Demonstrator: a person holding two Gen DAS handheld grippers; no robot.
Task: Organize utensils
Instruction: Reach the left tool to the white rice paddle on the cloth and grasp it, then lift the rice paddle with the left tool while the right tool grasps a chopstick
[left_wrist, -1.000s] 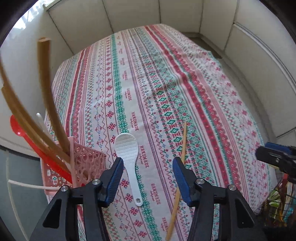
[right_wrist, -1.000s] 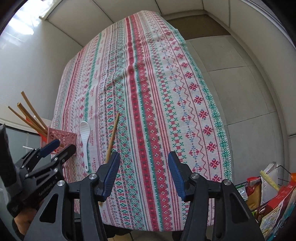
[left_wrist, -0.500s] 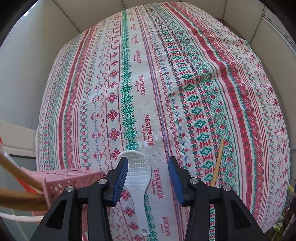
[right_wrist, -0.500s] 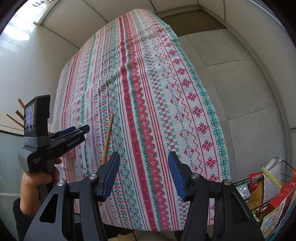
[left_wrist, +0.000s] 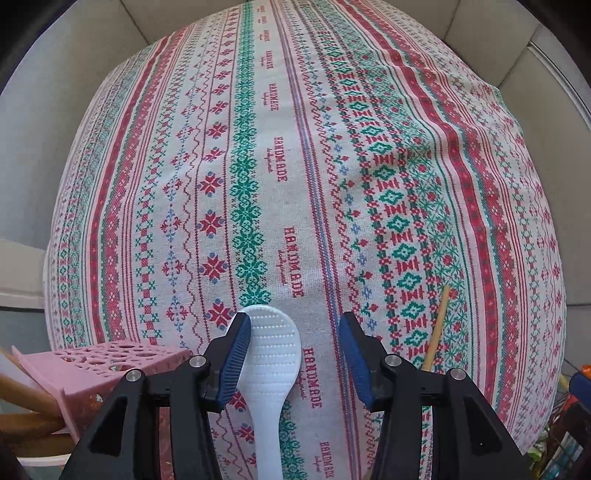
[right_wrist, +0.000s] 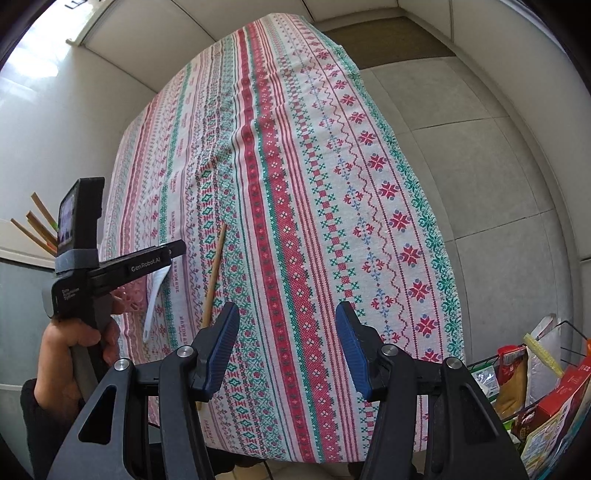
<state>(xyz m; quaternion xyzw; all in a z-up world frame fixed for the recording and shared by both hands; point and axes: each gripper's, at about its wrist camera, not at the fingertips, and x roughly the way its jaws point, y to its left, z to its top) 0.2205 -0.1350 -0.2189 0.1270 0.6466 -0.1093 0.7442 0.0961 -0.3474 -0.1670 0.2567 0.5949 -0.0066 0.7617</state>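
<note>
Left gripper (left_wrist: 295, 347), jaws apart over the white rice paddle (left_wrist: 271, 354) lying on the tablecloth (left_wrist: 258, 147) beside the pink utensil basket (left_wrist: 110, 360), should centre on the blade before closing; right gripper (right_wrist: 286, 343) hangs open, empty.

soft daylight, sharp focus; window glare (right_wrist: 33, 40) upper left; strong fisheye bending, dark vignette at corners.

White dimpled rice paddle (left_wrist: 271, 354) lay flat on the cloth — wooden chopstick (left_wrist: 436, 328) apart to its right; pink perforated utensil basket (left_wrist: 107, 360) left.
</note>
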